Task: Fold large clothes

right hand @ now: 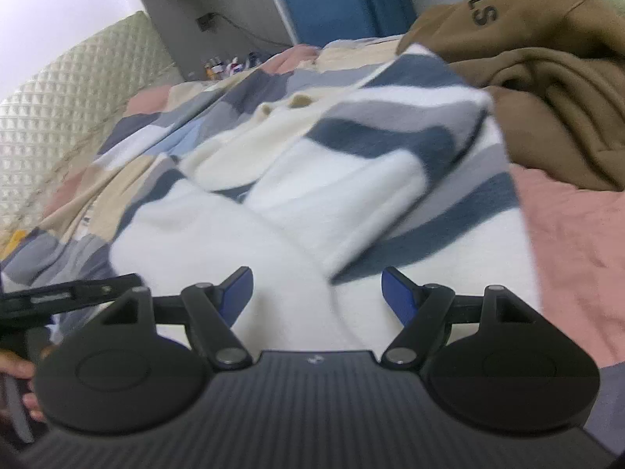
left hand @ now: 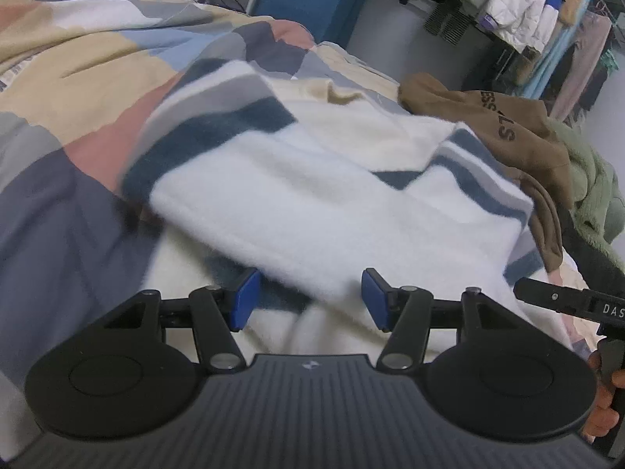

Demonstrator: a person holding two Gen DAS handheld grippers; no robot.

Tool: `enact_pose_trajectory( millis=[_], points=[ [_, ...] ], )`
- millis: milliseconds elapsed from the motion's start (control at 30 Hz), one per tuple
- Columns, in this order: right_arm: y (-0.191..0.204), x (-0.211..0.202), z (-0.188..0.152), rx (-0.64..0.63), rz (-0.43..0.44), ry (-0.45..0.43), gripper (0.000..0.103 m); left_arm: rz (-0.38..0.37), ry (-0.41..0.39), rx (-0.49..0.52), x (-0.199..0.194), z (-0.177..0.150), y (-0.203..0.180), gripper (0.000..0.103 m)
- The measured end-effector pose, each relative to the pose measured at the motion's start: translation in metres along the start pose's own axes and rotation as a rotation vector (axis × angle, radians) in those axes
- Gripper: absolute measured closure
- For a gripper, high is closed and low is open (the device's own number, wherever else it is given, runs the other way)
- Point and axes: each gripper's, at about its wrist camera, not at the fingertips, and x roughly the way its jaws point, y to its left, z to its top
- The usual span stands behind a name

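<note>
Fluffy white striped sweater (left hand: pixel 312 203) lies half-folded on the patchwork bedspread (left hand: pixel 78 78), both the left gripper (left hand: pixel 310 299) and right gripper (right hand: pixel 317 297) spread empty above it, so a shallow pinch could undo the sleeve fold.

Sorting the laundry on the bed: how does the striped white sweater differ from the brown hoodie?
The sweater is fuzzy white with navy and grey stripes; the hoodie is plain brown with dark lettering. The sweater lies spread out with its sleeves folded in; the hoodie sits crumpled in a heap. Both rest on the patchwork bedspread.
</note>
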Motion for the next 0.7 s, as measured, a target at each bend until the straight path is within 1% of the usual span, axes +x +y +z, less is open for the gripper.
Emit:
enact_pose_trajectory(
  millis=[67, 200, 367, 433, 500, 567, 600, 667, 700],
  points=[
    [0.004, 0.003, -0.001, -0.01, -0.001, 0.012, 0.029, -0.01, -0.001, -0.004, 0.006, 0.0, 0.002, 0.04],
    [0.009, 0.012, -0.003, -0.033, -0.036, 0.039, 0.029, -0.016, 0.002, 0.018, 0.013, -0.005, 0.003, 0.04],
    [0.012, 0.02, -0.004, -0.035, -0.031, 0.067, 0.038, -0.024, -0.005, 0.024, 0.016, -0.006, 0.003, 0.04],
    [0.014, 0.02, -0.006, -0.039, -0.018, 0.077, 0.05, -0.025, -0.007, 0.025, 0.015, -0.007, 0.004, 0.04],
    [0.015, 0.02, -0.006, -0.026, 0.001, 0.088, 0.058, -0.023, -0.009, 0.027, 0.015, -0.009, 0.003, 0.04],
    [0.017, 0.017, -0.008, -0.022, 0.003, 0.081, 0.068, -0.022, -0.009, 0.03, 0.015, -0.009, 0.003, 0.04],
    [0.018, 0.016, -0.009, -0.021, 0.006, 0.08, 0.079, -0.02, -0.007, 0.028, 0.015, -0.009, 0.003, 0.04],
    [0.023, 0.012, -0.011, -0.039, -0.013, 0.07, 0.092, -0.019, -0.005, 0.015, 0.013, -0.008, 0.003, 0.04],
    [0.025, 0.009, -0.01, -0.05, -0.023, 0.06, 0.093, -0.018, -0.005, 0.011, 0.012, -0.008, 0.003, 0.04]
  ],
)
